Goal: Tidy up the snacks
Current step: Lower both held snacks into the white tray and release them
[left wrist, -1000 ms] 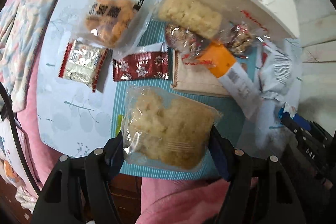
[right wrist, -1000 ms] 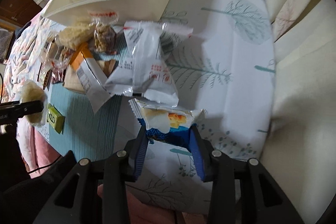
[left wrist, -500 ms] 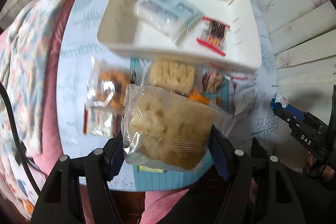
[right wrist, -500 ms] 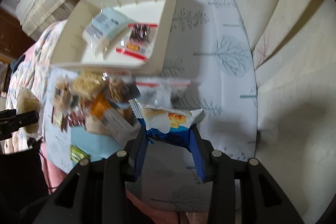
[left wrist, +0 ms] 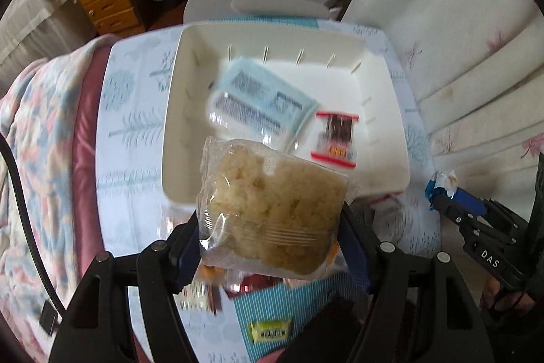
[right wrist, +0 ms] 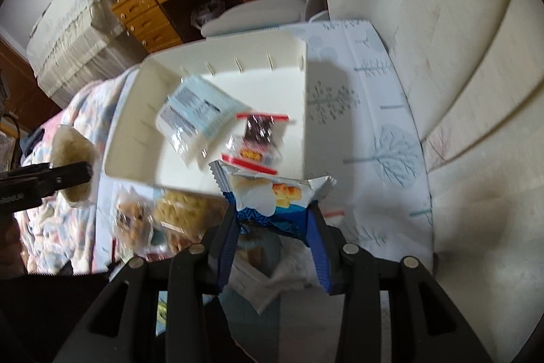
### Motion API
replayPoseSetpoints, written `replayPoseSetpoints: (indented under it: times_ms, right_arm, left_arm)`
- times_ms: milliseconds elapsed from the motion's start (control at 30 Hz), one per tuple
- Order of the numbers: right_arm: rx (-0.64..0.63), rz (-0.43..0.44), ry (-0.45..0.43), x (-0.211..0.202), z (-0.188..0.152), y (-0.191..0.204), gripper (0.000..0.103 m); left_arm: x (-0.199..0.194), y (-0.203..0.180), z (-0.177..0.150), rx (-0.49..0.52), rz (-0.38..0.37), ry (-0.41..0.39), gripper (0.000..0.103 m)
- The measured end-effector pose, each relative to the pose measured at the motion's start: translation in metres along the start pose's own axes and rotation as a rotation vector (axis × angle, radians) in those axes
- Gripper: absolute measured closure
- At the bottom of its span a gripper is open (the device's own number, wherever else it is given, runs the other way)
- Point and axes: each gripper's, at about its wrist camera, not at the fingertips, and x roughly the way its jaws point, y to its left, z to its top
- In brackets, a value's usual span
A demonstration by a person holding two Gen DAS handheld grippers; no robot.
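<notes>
Both grippers had risen since the earlier frame, bringing the white bin (left wrist: pixel 176 138) fully into view. Left gripper (left wrist: pixel 272 237) clamped the rice cake bag (left wrist: pixel 272 210) over the bin's near edge. Right gripper (right wrist: pixel 273 227) clamped a blue snack packet (right wrist: pixel 272 193) over the same edge.

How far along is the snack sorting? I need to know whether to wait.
Early on. Two packets already lie in the white bin: a light blue packet and a red-edged packet. The left gripper holds a clear puffed-snack bag; the right gripper holds a blue-and-white packet. Several snacks remain on the table.
</notes>
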Motion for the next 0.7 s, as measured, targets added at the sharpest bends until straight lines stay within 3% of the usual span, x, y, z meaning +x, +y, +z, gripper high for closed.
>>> replayPoseSetpoints:
  times_ms: [267, 567, 700]
  right_arm:
    - [0.037, 0.033, -0.067, 0.018, 0.009, 0.011, 0.063]
    - [0.039, 0.083, -0.150, 0.037, 0.010, 0.017, 0.060]
    - [0.075, 0.105, -0.170, 0.037, 0.010, 0.015, 0.033]
  left_arm:
    - [0.018, 0.016, 0.010, -0.002, -0.072, -0.104, 0.033]
    - [0.032, 0.021, 0.009, 0.002, -0.072, -0.214, 0.031]
    - [0.035, 0.023, 0.007, -0.033, -0.077, -0.214, 0.018]
